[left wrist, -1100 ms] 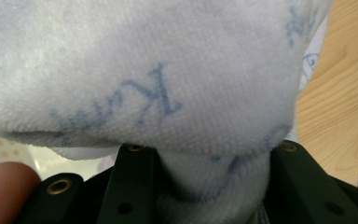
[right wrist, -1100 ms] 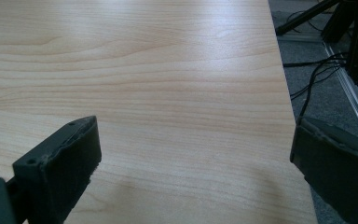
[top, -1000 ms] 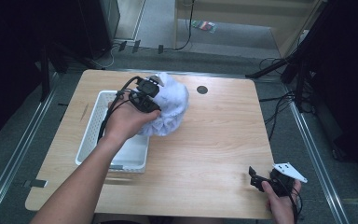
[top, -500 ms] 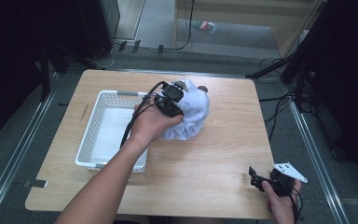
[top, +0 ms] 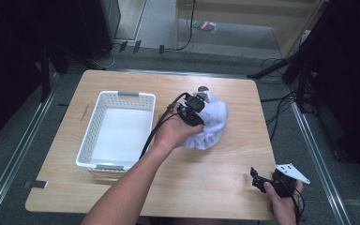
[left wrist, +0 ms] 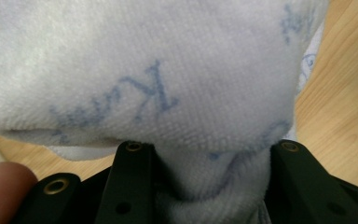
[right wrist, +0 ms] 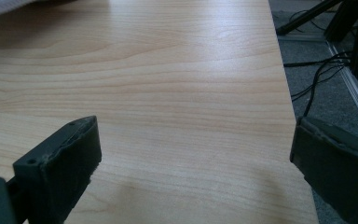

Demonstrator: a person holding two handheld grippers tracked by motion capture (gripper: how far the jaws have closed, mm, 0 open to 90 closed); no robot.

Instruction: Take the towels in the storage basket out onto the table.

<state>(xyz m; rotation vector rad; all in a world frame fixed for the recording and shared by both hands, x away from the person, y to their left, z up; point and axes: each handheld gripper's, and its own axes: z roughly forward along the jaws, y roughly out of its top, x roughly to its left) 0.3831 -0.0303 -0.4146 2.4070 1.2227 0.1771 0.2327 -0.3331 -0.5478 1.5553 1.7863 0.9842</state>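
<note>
Towel out of the basket
Your left claw (top: pixel 198 108) pinches the towel (top: pixel 211 123) over the tabletop (top: pixel 206 173), right of the basket (top: pixel 104 104); set it down next. Right claw (top: pixel 262 182) rests spread.

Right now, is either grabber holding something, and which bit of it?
The left gripper pinches the white towel by a bunched fold of cloth between its jaws. The right gripper is open, holding nothing.

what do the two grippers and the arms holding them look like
Both are black hand-held tools. The left gripper trails a black cable along a bare forearm with no sleeve showing; its jaws carry small brass-coloured rivets. The right gripper has a pale grey three-cornered plate on top, and its flat dark jaw pads look worn at the edges.
</note>
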